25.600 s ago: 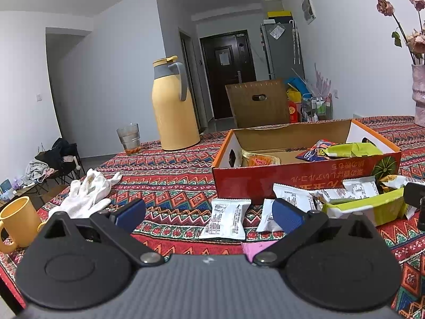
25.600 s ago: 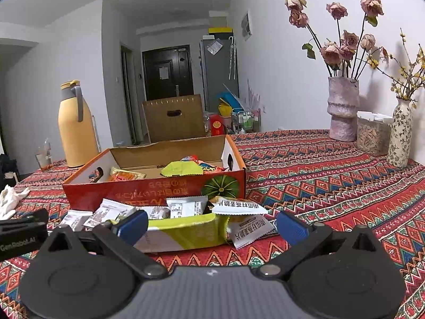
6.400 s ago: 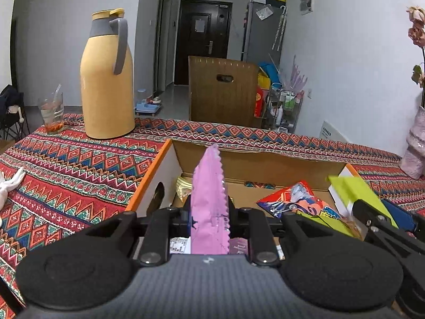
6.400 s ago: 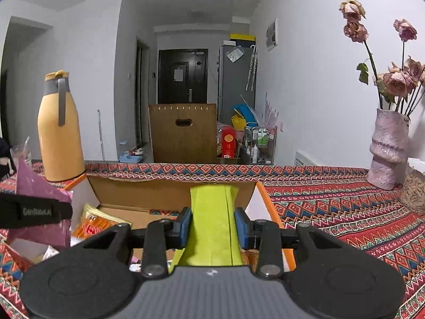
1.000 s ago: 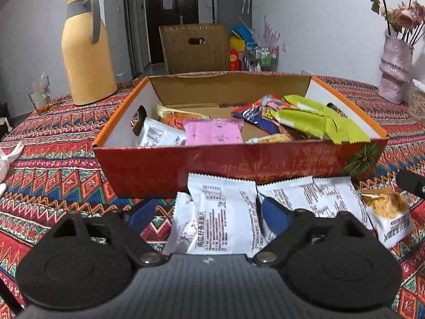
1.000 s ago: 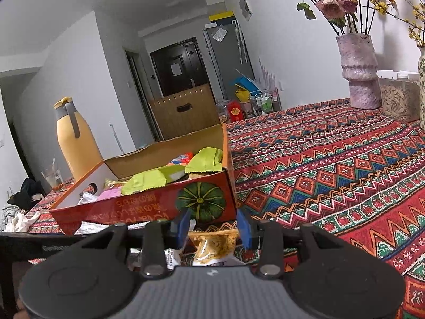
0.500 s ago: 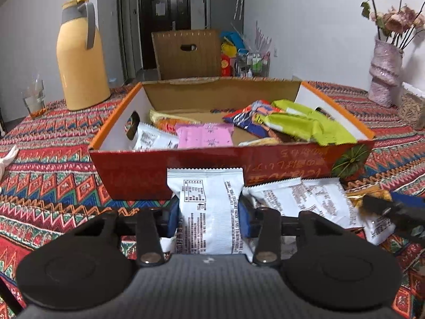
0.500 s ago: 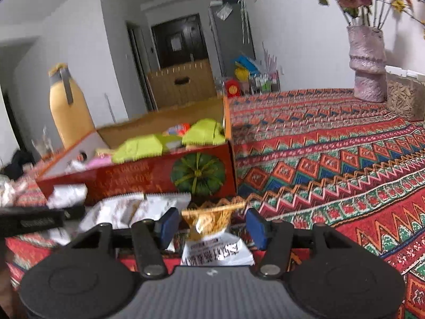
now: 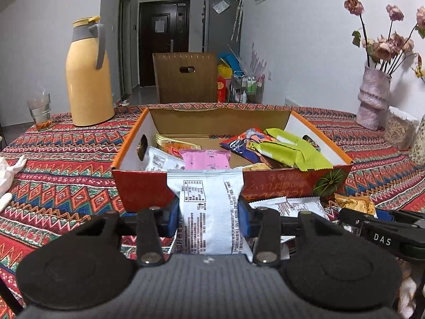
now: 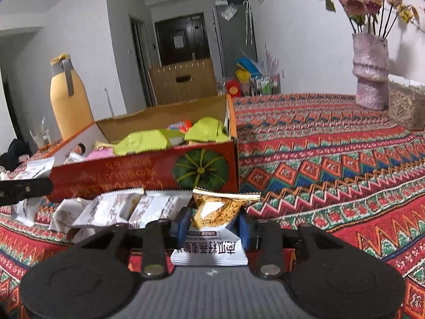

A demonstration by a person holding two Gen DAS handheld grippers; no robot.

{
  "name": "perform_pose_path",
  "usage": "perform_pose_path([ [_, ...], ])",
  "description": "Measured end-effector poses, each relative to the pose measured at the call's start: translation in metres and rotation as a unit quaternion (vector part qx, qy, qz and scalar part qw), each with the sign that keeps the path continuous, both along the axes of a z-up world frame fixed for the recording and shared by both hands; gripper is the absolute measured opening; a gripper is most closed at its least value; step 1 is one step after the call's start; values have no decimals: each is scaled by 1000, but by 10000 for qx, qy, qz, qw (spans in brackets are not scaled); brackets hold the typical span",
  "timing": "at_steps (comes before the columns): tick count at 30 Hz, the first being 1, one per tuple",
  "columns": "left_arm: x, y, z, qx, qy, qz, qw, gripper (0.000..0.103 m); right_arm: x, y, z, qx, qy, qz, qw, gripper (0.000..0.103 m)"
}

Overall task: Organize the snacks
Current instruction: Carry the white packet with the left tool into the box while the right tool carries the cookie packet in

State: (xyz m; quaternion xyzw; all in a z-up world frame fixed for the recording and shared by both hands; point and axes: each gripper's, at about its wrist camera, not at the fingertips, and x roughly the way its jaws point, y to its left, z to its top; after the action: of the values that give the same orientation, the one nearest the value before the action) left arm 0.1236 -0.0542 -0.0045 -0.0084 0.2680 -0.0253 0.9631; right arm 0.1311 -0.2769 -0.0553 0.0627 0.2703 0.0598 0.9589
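My left gripper [image 9: 209, 218] is shut on a white snack packet [image 9: 209, 207], held upright just above the cloth in front of the red cardboard box [image 9: 279, 183]. The box holds pink, green and white packets. My right gripper [image 10: 213, 224] has its jaws closing, and its blue pads press a golden-topped snack packet [image 10: 217, 210] that stands near the box's pumpkin corner [image 10: 202, 168]. A couple of white packets [image 10: 119, 207] lie on the cloth along the box's front wall.
A yellow thermos [image 9: 89, 79] and a glass [image 9: 39, 111] stand at the back left. White gloves [image 9: 10, 170] lie at the left edge. A vase of dried roses [image 9: 372, 98] and a jar [image 9: 398, 130] stand at the right. A wooden chair back [image 9: 186, 77] rises behind the table.
My left gripper shut on the white packet and lifted it towards the box. My right gripper's jaws widened briefly, then came together again on the golden packet.
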Motion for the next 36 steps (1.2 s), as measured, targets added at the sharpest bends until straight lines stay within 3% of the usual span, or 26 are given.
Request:
perform_pose_path([
  [10,-10,14,21,-87,-224,100,9997,43,-24,1,25,60,-784,-13,9969,36],
  [20,3,20,53,-67,-550,205,9983,43,-17,24,77,45,-1366,250,9903,36],
  [29,43,27,71,-200,-697,451,9963,43,35,49,97,47,-1367,289,9902,36],
  [36,81,30,55,-223,-596,670,9957,43,78,63,82,-49,-1190,247,9926,36],
])
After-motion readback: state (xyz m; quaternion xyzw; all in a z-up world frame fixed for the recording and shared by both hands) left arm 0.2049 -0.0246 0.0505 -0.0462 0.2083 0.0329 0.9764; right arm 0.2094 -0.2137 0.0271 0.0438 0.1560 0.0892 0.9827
